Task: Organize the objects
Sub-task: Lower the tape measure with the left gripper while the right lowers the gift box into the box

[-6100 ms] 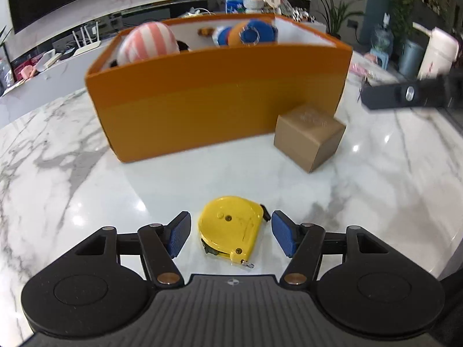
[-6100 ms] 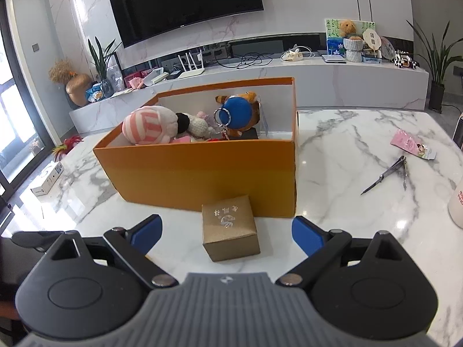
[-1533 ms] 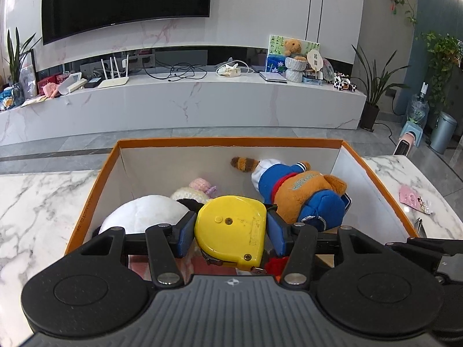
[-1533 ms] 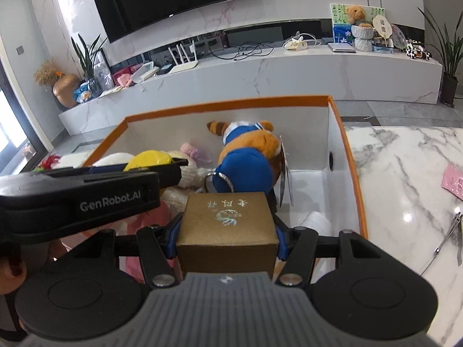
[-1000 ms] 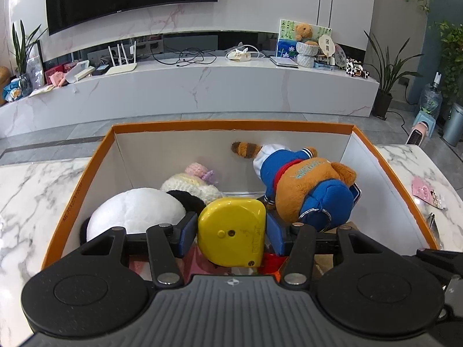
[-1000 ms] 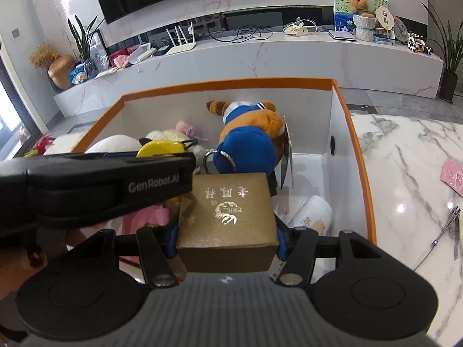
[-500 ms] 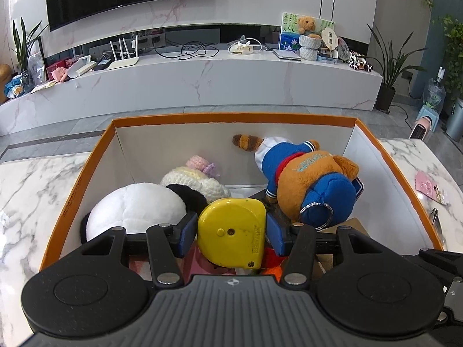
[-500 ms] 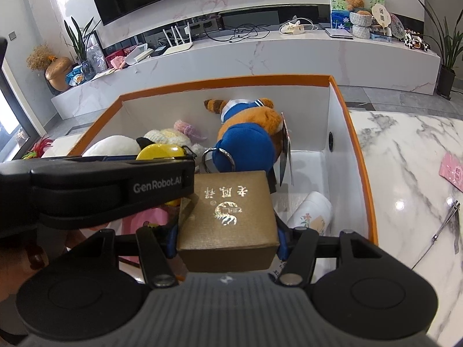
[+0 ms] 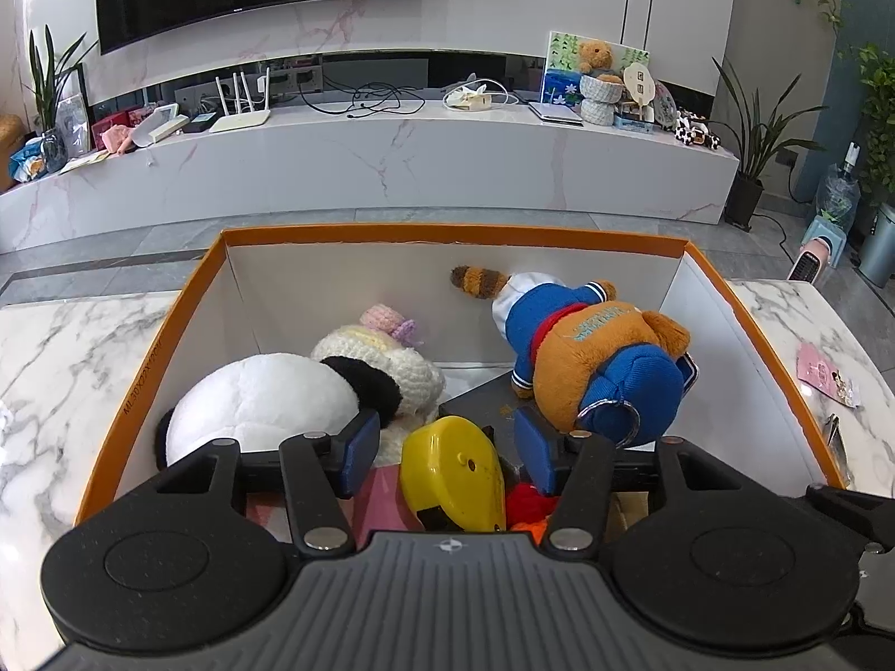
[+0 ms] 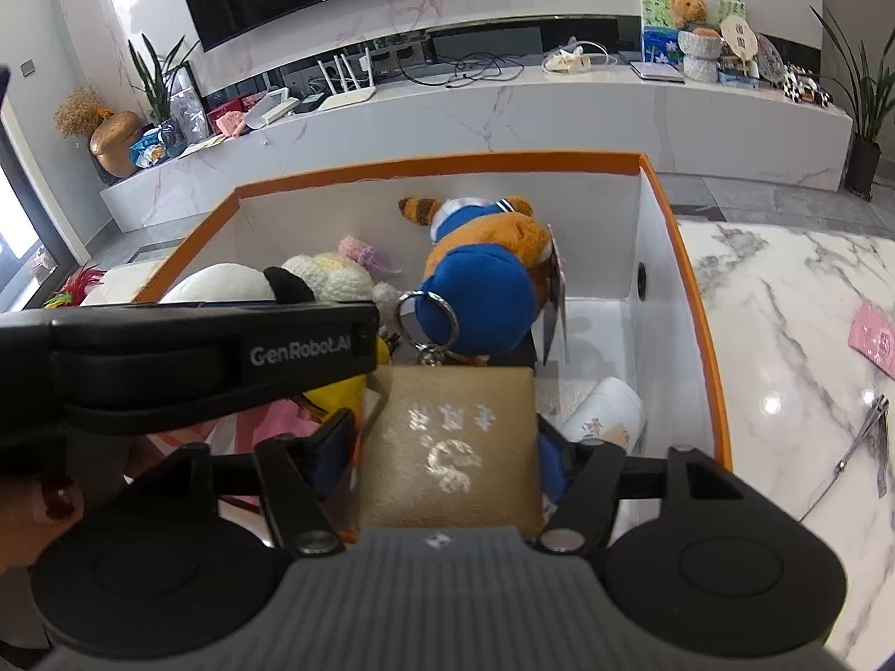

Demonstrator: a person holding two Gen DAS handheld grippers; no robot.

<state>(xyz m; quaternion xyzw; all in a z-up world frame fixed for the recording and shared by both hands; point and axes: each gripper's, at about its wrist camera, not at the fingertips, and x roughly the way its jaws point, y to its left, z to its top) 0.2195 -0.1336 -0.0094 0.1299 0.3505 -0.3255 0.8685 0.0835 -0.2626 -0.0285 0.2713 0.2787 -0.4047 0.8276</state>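
Note:
An orange box (image 9: 447,232) with white inner walls stands on the marble table and holds plush toys. My left gripper (image 9: 447,450) hangs over its near side with its jaws opening. The yellow tape measure (image 9: 453,469) sits tilted between the blue pads (image 9: 361,450), with a gap on each side. My right gripper (image 10: 442,456) is over the same box (image 10: 447,165), its jaws opening too. The brown gift box (image 10: 453,442) lies between them, and the left pad (image 10: 330,447) stands clear of it. Whether either item rests on the contents is hidden.
Inside are a bear in a blue jacket (image 9: 593,358), a white and black plush (image 9: 263,397), a knitted toy (image 9: 380,346) and a white tube (image 10: 607,414). Scissors (image 10: 861,447) and a pink card (image 10: 875,341) lie on the table to the right.
Both pairs of jaws have widened. The tape measure has tipped over and slipped lower between the left pads. The brown box now sits loose between the right pads. Neither hand has moved.

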